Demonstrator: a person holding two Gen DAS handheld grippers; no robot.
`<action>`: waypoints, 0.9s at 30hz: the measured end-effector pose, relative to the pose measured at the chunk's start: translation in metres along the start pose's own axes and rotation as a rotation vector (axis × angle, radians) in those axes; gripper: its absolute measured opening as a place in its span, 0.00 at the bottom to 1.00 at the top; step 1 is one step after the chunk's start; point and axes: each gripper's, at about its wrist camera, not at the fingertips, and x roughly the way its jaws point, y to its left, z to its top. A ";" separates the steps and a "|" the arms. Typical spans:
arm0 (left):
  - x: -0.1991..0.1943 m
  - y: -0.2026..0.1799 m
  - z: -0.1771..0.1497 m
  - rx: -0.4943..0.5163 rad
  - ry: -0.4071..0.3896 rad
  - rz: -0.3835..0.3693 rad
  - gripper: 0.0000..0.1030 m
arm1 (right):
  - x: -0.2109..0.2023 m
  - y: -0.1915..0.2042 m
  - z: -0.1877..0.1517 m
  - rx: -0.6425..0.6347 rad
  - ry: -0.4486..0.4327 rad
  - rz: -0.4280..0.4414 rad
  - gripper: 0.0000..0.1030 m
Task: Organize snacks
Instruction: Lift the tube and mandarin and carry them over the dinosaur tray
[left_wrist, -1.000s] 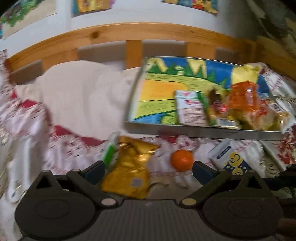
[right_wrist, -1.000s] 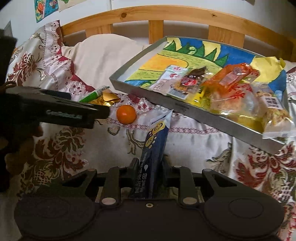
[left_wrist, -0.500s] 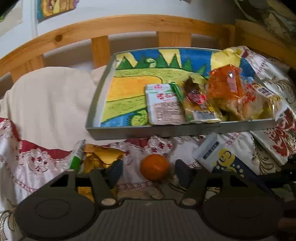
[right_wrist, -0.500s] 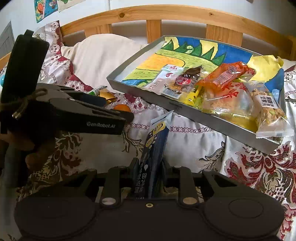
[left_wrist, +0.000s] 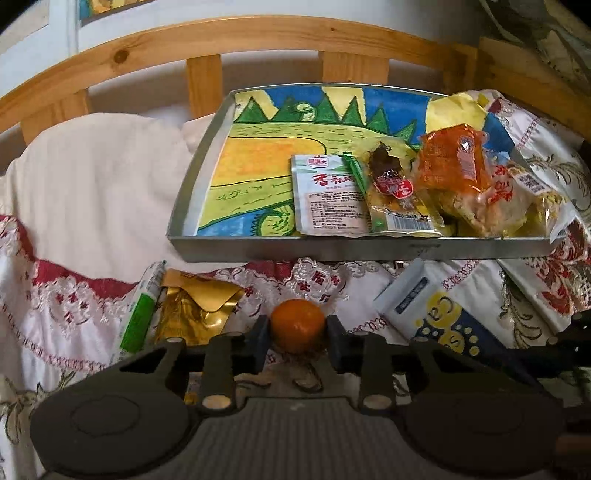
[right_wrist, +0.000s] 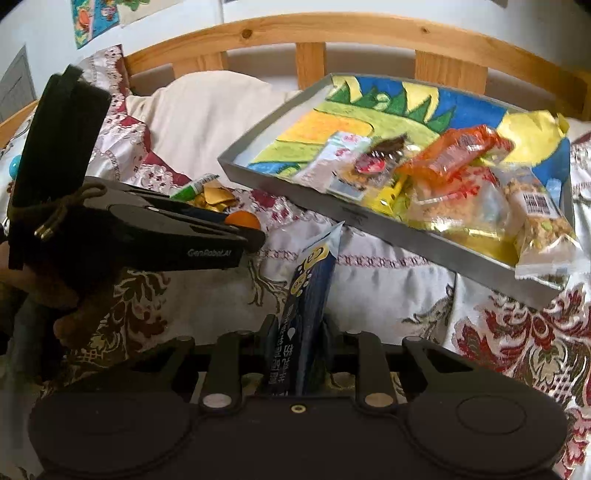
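Observation:
A small orange fruit (left_wrist: 297, 325) lies on the patterned bedspread. My left gripper (left_wrist: 297, 336) has a finger touching each side of it; the fruit also shows in the right wrist view (right_wrist: 243, 219). My right gripper (right_wrist: 297, 341) is shut on a blue and white snack packet (right_wrist: 306, 310), held upright; the packet also shows in the left wrist view (left_wrist: 436, 310). A grey tray (left_wrist: 303, 253) with a colourful drawing inside holds several snack packets (left_wrist: 391, 195) at its right half. A gold packet (left_wrist: 192, 314) and a green and white packet (left_wrist: 142, 306) lie left of the fruit.
A wooden headboard (left_wrist: 236, 40) runs behind the tray. A cream pillow (left_wrist: 92, 181) lies left of the tray. The tray (right_wrist: 369, 218) rests tilted on the bedding. The hand holding the left gripper (right_wrist: 74, 302) fills the left side of the right wrist view.
My left gripper has swung right from the gold packet to the orange fruit and closed its fingers onto it. My right gripper still holds the blue packet, nearly still.

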 end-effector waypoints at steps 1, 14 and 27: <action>-0.002 0.000 0.000 -0.007 0.002 0.002 0.34 | -0.002 0.003 0.000 -0.014 -0.011 -0.002 0.23; -0.031 0.012 0.018 -0.079 -0.030 0.059 0.34 | -0.014 0.011 0.005 -0.084 -0.133 -0.009 0.10; -0.033 0.010 0.052 -0.146 -0.087 0.075 0.34 | -0.042 0.000 0.021 -0.091 -0.417 -0.073 0.09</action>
